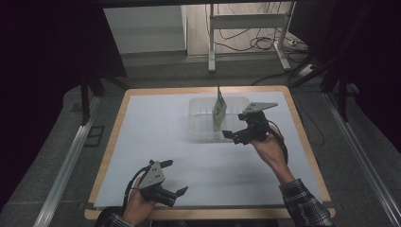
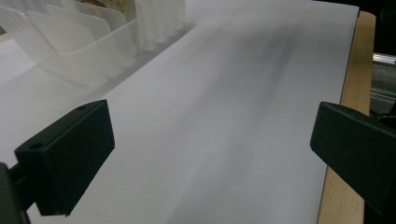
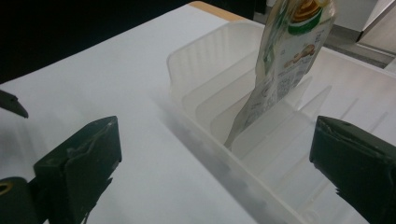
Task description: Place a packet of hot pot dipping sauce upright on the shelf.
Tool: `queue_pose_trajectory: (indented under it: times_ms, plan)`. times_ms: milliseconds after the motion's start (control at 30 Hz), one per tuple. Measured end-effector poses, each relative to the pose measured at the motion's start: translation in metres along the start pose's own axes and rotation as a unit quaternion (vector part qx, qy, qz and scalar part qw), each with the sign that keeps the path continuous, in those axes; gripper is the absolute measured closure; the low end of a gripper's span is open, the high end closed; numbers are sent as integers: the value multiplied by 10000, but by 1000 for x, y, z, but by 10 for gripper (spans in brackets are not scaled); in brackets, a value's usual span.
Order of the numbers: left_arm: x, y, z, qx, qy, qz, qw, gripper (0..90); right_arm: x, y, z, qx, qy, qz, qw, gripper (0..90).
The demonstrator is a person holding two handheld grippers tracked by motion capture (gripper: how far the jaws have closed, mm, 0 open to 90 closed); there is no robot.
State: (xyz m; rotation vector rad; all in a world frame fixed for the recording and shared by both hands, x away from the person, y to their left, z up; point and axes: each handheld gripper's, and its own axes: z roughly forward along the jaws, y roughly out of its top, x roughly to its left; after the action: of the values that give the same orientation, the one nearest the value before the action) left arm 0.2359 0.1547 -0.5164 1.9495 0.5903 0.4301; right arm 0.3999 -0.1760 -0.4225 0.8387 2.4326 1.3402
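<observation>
A clear plastic rack (image 1: pixel 201 124) with upright dividers stands on the white sheet at the back centre. A printed pouch (image 1: pixel 219 108) stands upright in one of its slots. My right gripper (image 1: pixel 235 126) hovers just right of the rack, open and holding nothing. In the right gripper view the pouch (image 3: pixel 285 60) leans between dividers of the rack (image 3: pixel 196 60), ahead of the open right gripper (image 3: pixel 210 163). My left gripper (image 1: pixel 175 177) is near the front edge, open and empty. In the left gripper view the left gripper (image 2: pixel 210 154) faces bare sheet, with the rack (image 2: pixel 70 46) far off at the upper left.
The white sheet (image 1: pixel 156 137) covers most of the wooden table (image 1: pixel 307 142). A metal frame leg (image 1: pixel 211 42) and cables lie on the floor beyond the far edge. Dark curtains flank both sides.
</observation>
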Motion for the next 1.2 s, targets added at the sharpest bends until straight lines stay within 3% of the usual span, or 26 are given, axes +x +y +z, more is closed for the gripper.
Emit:
queue_pose_trajectory:
  times_ms: [200, 1200]
  plan:
    - [0, 0, 0, 7, -5, 21, 10000, 0, 4, -4, -2, 108, -81, -187, 9997, 31]
    - [-1, 0, -1, -37, 39, 76, 10000, 0, 16, -31, -20, 299, -65, -329, 9990, 2]
